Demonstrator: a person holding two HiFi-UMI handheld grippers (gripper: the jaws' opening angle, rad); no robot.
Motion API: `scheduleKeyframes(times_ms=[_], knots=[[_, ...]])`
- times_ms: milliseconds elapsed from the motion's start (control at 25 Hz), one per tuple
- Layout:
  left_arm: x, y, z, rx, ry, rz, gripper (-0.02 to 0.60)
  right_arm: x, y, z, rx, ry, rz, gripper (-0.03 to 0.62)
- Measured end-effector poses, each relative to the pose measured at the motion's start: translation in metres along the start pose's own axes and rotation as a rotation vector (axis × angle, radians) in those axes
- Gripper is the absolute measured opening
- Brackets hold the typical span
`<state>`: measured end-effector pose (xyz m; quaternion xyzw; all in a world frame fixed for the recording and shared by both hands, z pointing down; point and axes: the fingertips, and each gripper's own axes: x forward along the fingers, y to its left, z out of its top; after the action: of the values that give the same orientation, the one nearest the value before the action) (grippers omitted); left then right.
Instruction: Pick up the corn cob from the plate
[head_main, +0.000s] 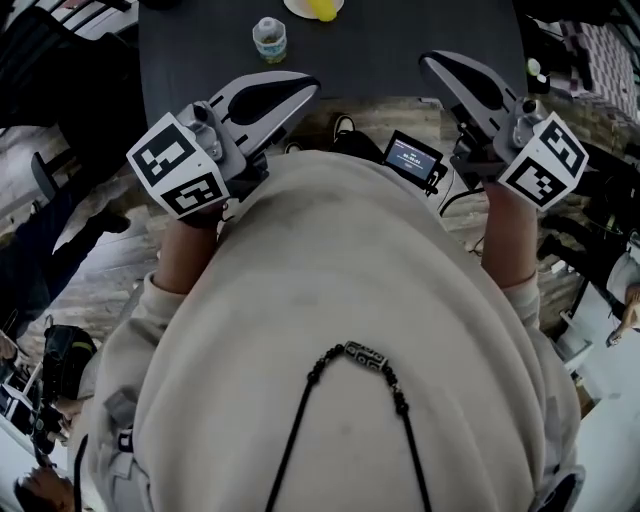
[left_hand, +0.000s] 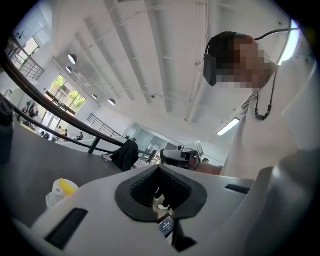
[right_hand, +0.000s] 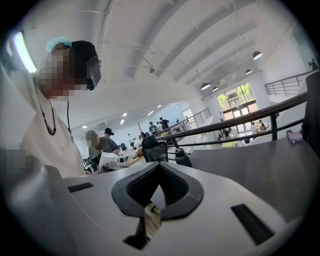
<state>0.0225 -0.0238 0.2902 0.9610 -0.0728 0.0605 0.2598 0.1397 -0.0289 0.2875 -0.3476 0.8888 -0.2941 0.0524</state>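
Yellow against a pale plate (head_main: 296, 9), the corn cob (head_main: 322, 9) is seen at the far side of the dark desk (head_main: 400, 35), partly cut off by the top of the head view. Both pairs of jaws are closed on nothing. The left gripper (head_main: 300, 90) and the right gripper (head_main: 437, 63) are held by the chest, well short of the plate and tilted upward, so mostly ceiling is shown in both gripper views. The pick-up is judged not yet begun.

For the step to be done well, one gripper should be chosen and tipped down toward the plate. Its jaws should be opened wider than the cob before they are lowered. They are best set across the cob's short width near its middle and closed gently, since a rounded cob is likely to roll or slip. The bottle (head_main: 270, 40), just left of the plate, should be kept clear of.

By count, one corn cob, one plate, one bottle, one desk and two grippers are seen. One small lit screen (head_main: 412, 158) is also seen, well short of the plate.
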Motion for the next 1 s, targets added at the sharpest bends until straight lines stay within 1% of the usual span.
scheduleKeyframes(times_ms=[160,280,400,440,560,600,640,720,760,840,1000], knots=[[-0.014,-0.015,-0.006,-0.044,0.041,0.000,0.003,-0.006,0.015,-0.010,0.051,-0.010,-0.005,0.015],[-0.019,-0.021,-0.005,-0.045,0.029,-0.013,0.003,-0.006,0.023,-0.008,0.038,-0.010,-0.008,0.015],[-0.018,-0.020,-0.001,-0.028,-0.004,-0.039,0.002,-0.007,0.025,-0.001,-0.002,-0.016,-0.020,0.015],[-0.019,-0.021,0.000,-0.032,-0.011,-0.036,0.003,-0.006,0.026,-0.001,-0.003,-0.016,-0.014,0.015],[-0.044,-0.041,-0.011,-0.101,0.001,0.013,0.003,0.001,0.043,-0.012,0.037,-0.003,0.028,0.015],[-0.054,-0.051,-0.016,-0.116,0.001,0.015,0.003,0.001,0.051,-0.014,0.028,0.003,0.030,0.015],[-0.058,-0.057,-0.018,-0.103,-0.018,-0.005,0.003,0.001,0.058,-0.012,-0.003,0.005,0.021,0.015],[-0.046,-0.055,-0.006,-0.013,-0.111,-0.094,0.003,-0.003,0.067,0.005,-0.117,-0.002,-0.016,0.015],[-0.044,-0.054,-0.001,0.014,-0.149,-0.127,0.003,-0.003,0.071,0.011,-0.157,-0.006,-0.030,0.015],[-0.050,-0.056,0.003,0.000,-0.174,-0.142,0.003,-0.001,0.075,0.006,-0.154,-0.003,-0.040,0.015],[-0.034,-0.044,0.006,-0.058,-0.131,-0.115,0.003,0.002,0.049,0.000,-0.066,0.009,-0.030,0.015]])
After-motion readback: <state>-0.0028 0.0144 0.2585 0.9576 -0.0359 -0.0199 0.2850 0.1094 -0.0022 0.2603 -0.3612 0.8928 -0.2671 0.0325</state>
